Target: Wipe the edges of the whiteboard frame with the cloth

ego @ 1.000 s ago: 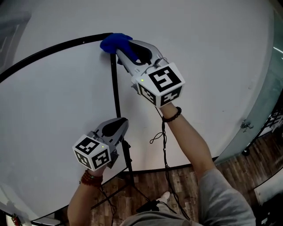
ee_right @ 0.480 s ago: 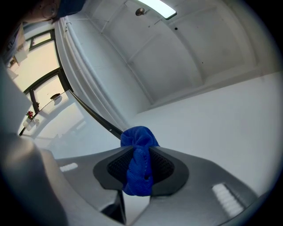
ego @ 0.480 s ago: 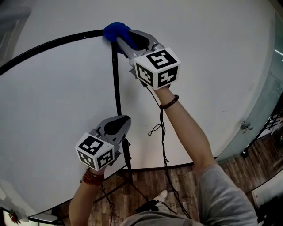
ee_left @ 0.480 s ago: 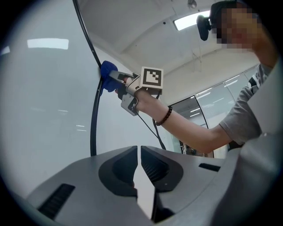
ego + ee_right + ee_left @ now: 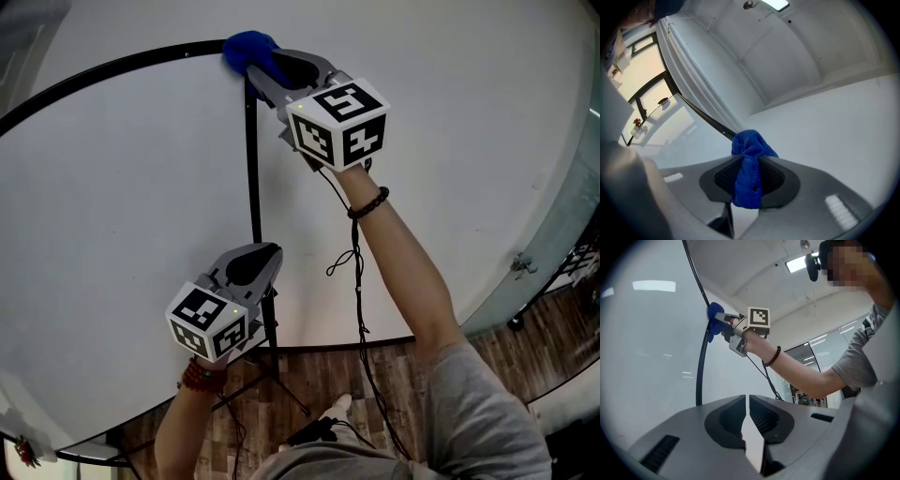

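RIGHT ARM AT FULL STRETCH: the right tool (image 5: 265,67) pinches a bunched blue cloth (image 5: 246,47) and presses it onto the top corner of the whiteboard frame (image 5: 252,169). This is at 12 o'clock in the head view, where the black top rail meets the upright side rail. The right gripper view shows the cloth wedged between both jaws, with a wad bulging past the tips, so fabric rather than plastic meets the frame. The left tool (image 5: 267,255) hangs lower, at about 7 o'clock from the right one, just beside the side rail. Its jaws are pressed almost together on nothing, apparently idle while one hand does the wiping. A cable (image 5: 359,309) trails from the right tool past the forearm toward the wooden floor (image 5: 319,389). With the cloth at the corner, a run along one of the two rails looks like the step in hand.
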A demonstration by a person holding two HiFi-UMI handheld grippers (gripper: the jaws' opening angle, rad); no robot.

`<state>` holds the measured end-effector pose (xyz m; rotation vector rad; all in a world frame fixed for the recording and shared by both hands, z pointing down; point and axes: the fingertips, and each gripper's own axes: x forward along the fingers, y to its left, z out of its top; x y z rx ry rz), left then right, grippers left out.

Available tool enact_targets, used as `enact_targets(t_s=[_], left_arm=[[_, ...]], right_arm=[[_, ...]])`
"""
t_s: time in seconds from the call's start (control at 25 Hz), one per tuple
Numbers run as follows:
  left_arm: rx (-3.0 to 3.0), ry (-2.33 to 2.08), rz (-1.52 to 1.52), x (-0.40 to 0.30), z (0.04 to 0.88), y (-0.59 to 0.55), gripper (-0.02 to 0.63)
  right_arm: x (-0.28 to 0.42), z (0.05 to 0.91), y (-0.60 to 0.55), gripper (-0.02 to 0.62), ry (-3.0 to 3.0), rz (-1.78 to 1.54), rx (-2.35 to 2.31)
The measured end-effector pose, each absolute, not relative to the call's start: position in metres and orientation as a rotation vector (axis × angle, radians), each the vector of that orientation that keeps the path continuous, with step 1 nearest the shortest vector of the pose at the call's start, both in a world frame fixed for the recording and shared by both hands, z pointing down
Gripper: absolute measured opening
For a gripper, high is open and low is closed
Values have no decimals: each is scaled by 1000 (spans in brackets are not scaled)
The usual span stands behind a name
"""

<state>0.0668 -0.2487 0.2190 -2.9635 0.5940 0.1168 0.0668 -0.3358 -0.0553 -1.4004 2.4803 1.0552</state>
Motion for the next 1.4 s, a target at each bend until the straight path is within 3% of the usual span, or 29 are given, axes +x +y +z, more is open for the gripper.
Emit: enact_targets(t_s=[1.4], left_arm=[[-3027, 612, 67, 53, 258, -250, 31]], right_arm=[[63, 2, -344, 101, 2555, 846, -1358]])
